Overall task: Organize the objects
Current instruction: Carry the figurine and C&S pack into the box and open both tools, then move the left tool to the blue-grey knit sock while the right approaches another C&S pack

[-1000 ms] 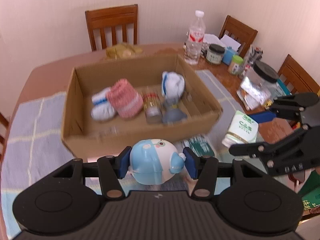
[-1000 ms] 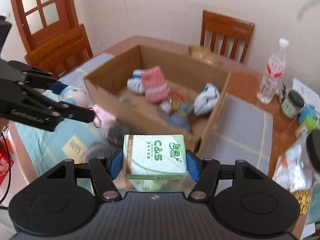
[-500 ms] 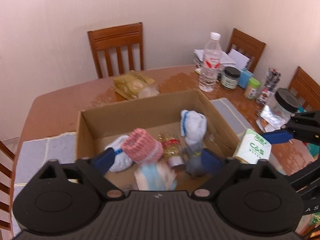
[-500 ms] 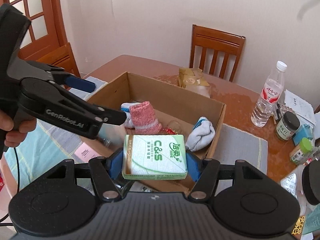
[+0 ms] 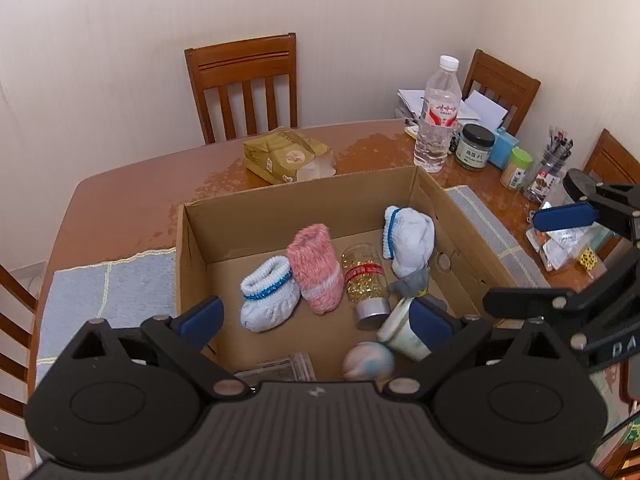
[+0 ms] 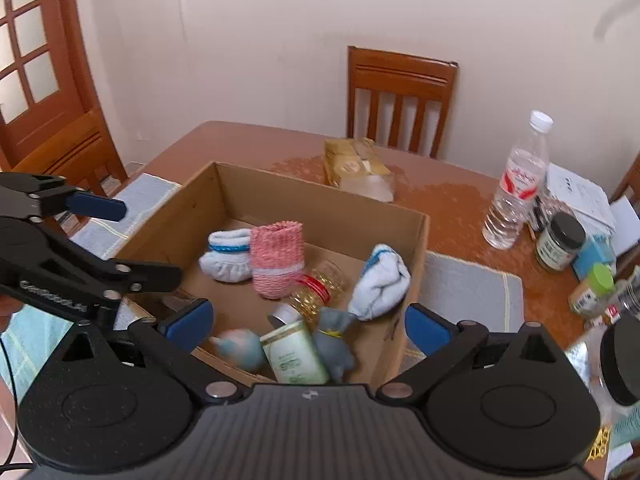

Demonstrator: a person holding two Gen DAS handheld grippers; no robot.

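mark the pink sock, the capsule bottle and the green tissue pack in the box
pink sock [image 5: 316, 270], left wrist view, mid body.
capsule bottle [image 5: 365, 280], left wrist view, red label band.
green tissue pack [image 6: 294, 356], right wrist view, printed face.

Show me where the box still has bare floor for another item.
Cardboard box: bare floor along the back wall and left wall, beside the blue-banded sock. Crowded at the near right, around the tissue pack, round toy and pill bottle.

box [image 5: 472, 232] on table [image 5: 132, 196] | socks [image 5: 316, 268], jar [image 5: 364, 280] in box
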